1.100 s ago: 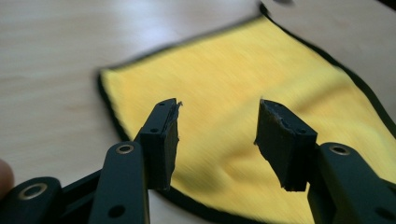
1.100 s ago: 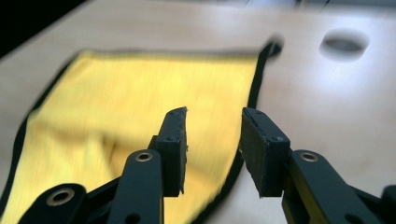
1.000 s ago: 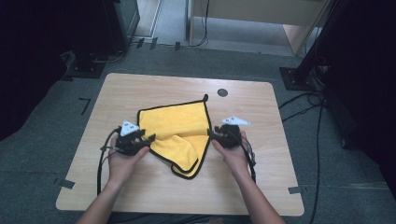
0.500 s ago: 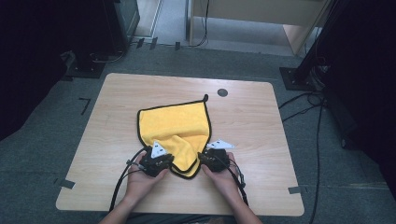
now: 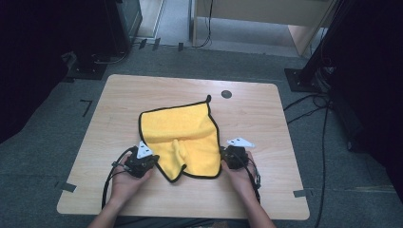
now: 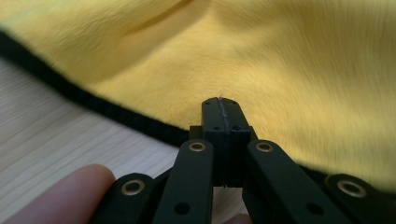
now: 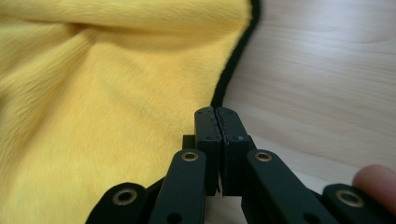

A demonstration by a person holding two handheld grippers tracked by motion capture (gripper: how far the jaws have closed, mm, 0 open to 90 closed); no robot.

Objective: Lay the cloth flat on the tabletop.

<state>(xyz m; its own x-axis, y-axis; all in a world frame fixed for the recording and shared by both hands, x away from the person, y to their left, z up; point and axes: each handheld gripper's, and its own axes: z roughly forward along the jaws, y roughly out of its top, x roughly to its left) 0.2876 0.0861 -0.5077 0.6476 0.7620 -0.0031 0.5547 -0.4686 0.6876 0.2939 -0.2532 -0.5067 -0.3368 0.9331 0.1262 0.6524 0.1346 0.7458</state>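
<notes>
High view: a yellow cloth (image 5: 183, 137) with a black border is seen lying rumpled on the near middle of a light wooden table (image 5: 119, 95), a fold running down its centre and a small black loop sticking out at its far right corner. The left gripper (image 5: 145, 164) is held at the cloth's near left edge, the right gripper (image 5: 228, 156) at its near right edge, each in one of the person's hands. In the left gripper view the two black jaws are shown pressed together, their tips (image 6: 221, 105) over the yellow pile just past the black border (image 6: 70, 91); whether any cloth is pinched cannot be told. In the right gripper view the jaws are likewise pressed together, tips (image 7: 217, 114) right at the black border (image 7: 236, 56), and a pinch on the edge cannot be confirmed. Both pairs of jaws have just been closing. A dark round hole (image 5: 226, 94) is seen in the table beyond the cloth.
</notes>
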